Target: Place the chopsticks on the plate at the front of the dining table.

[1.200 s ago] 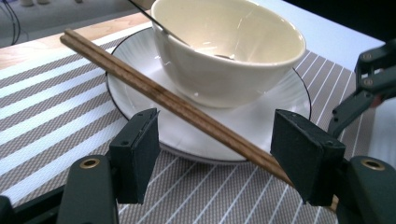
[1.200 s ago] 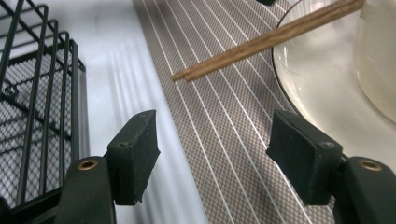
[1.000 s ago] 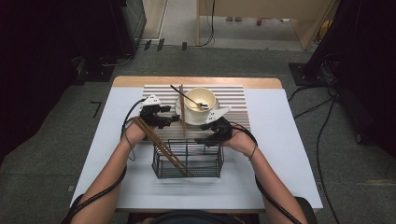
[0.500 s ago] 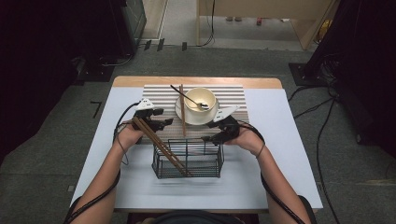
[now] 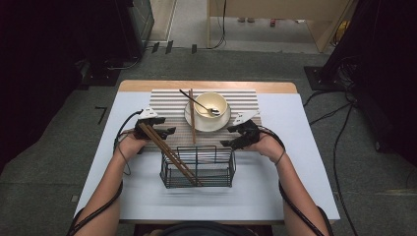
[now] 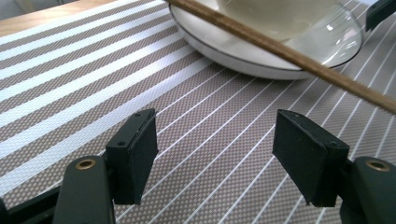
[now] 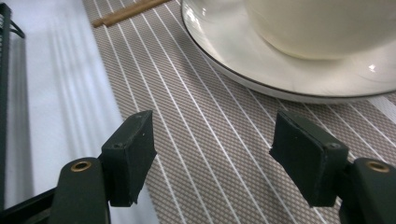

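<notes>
A grey carpeted floor (image 5: 59, 167) with black cables (image 5: 344, 118) surrounds the wooden table with white cover (image 5: 290, 162), dark furniture standing behind its far corners.

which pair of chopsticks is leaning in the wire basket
The pair by the left tool, slanting from it down into the basket. The other pair lies flat on the striped mat beside the plate.

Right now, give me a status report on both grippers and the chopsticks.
Left gripper open, jaws empty over the mat. Right gripper open, empty, beside the plate. One chopstick pair leans in the basket; another rests on the plate. Nothing blocking.
</notes>
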A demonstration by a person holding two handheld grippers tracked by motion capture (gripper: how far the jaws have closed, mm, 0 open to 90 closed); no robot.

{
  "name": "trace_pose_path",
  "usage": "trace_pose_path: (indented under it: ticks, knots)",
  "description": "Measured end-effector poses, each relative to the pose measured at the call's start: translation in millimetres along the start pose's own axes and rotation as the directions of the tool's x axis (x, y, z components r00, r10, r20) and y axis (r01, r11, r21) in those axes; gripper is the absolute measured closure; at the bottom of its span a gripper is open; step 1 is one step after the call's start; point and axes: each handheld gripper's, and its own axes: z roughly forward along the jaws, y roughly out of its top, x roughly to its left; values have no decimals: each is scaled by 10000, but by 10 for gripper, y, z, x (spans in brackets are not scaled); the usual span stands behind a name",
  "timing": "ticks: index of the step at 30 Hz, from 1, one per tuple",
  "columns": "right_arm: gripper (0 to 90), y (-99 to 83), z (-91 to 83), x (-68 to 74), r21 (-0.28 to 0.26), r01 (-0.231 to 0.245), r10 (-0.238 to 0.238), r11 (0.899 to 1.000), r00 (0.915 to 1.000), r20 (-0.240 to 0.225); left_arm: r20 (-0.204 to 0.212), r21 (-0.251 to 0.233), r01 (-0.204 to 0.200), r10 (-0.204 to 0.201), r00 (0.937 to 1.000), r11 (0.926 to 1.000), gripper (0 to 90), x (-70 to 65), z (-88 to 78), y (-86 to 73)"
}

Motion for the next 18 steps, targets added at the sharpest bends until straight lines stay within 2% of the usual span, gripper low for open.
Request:
trace_pose_path:
  ticks: [3, 9, 12, 13, 18]
  knots:
    - [302, -24, -14, -33, -3, -96, 96, 10000, 9999, 122, -150, 171, -168, 171, 9997, 9997, 307, 20, -7, -28]
    - [297, -82, -14, -95, 134, -279, 272, 9995, 9985, 480, -451, 471, -241, 263, 9986, 9986, 305, 81, -23, -85]
    - [296, -124, 3, -119, 274, -167, 148, 9995, 9976, 669, -588, 678, -237, 277, 9979, 9974, 303, 121, -40, -121]
    - [296, -138, 11, -124, 324, -94, 68, 9994, 9969, 781, -639, 700, -117, 162, 9978, 9975, 303, 132, -43, -125]
    - [264, -176, 14, -144, 171, -133, 121, 9998, 9978, 648, -721, 826, 41, 18, 9974, 9966, 297, 152, -43, -130]
